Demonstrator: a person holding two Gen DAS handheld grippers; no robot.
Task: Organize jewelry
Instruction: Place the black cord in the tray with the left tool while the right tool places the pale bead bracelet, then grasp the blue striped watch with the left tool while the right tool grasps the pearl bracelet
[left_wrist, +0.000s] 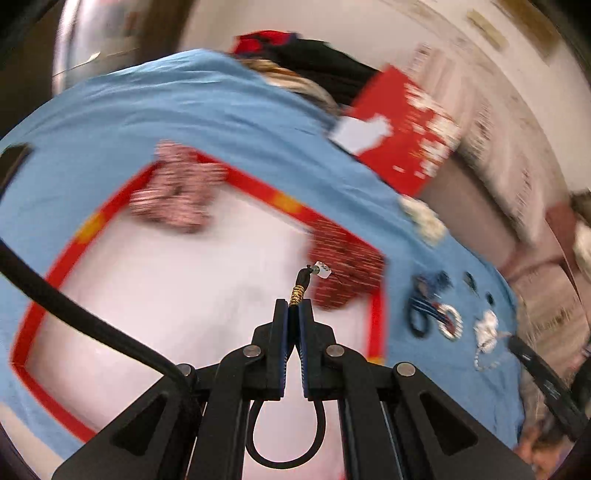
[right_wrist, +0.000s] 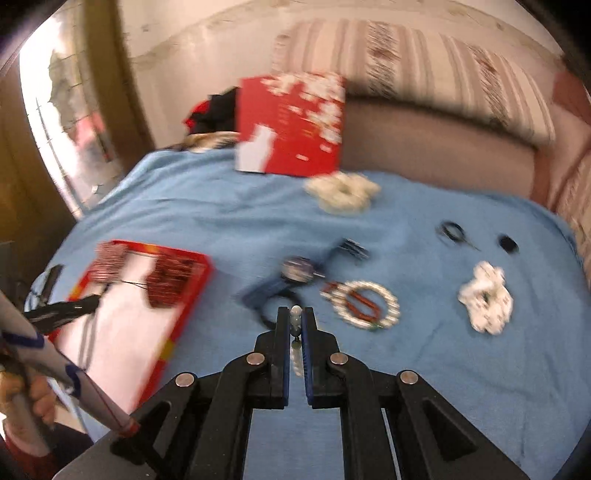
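Blue bedspread (right_wrist: 221, 206) | L gripper (left_wrist: 293, 304) clamps black cord (left_wrist: 303, 286) | R gripper (right_wrist: 295, 317) clamps pearl strand (right_wrist: 295, 319)

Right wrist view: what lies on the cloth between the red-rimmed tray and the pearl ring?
In the right wrist view, a blue-and-black jewelry tangle lies between red-rimmed tray and pearl ring.
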